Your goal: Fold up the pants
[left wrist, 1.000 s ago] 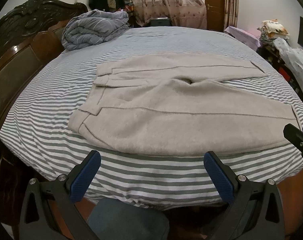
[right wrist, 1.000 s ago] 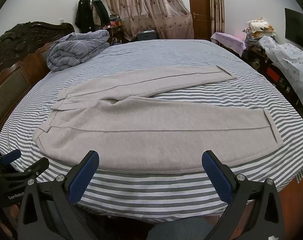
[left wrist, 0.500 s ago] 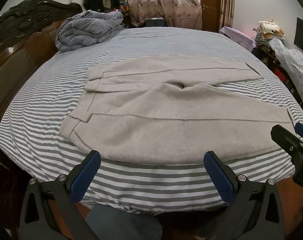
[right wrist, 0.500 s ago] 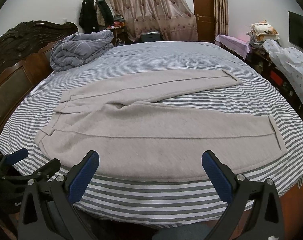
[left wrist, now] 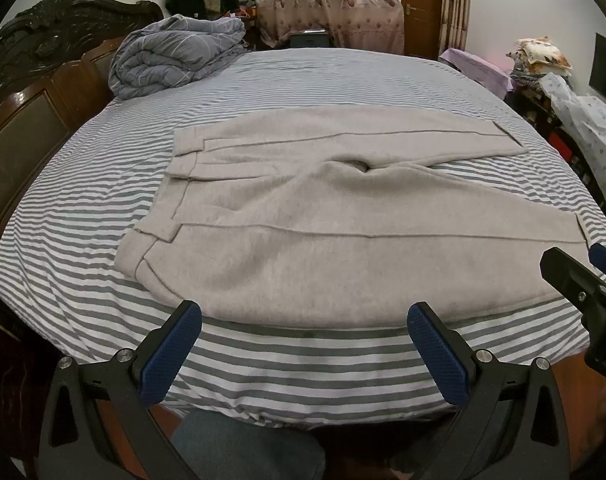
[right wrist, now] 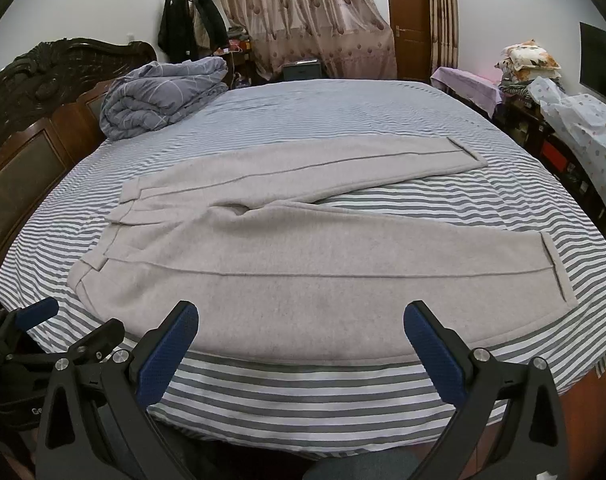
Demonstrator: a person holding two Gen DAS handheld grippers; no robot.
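one pants (left wrist: pixel 343 216), two gaping tongs (left wrist: pixel 303 344)

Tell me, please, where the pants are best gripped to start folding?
Probably the near leg's edge: the pants lie flat, legs spread in a V, waist left, cuffs right. Come from the bed's near side, left tool by the waistband, right tool by the cuff.
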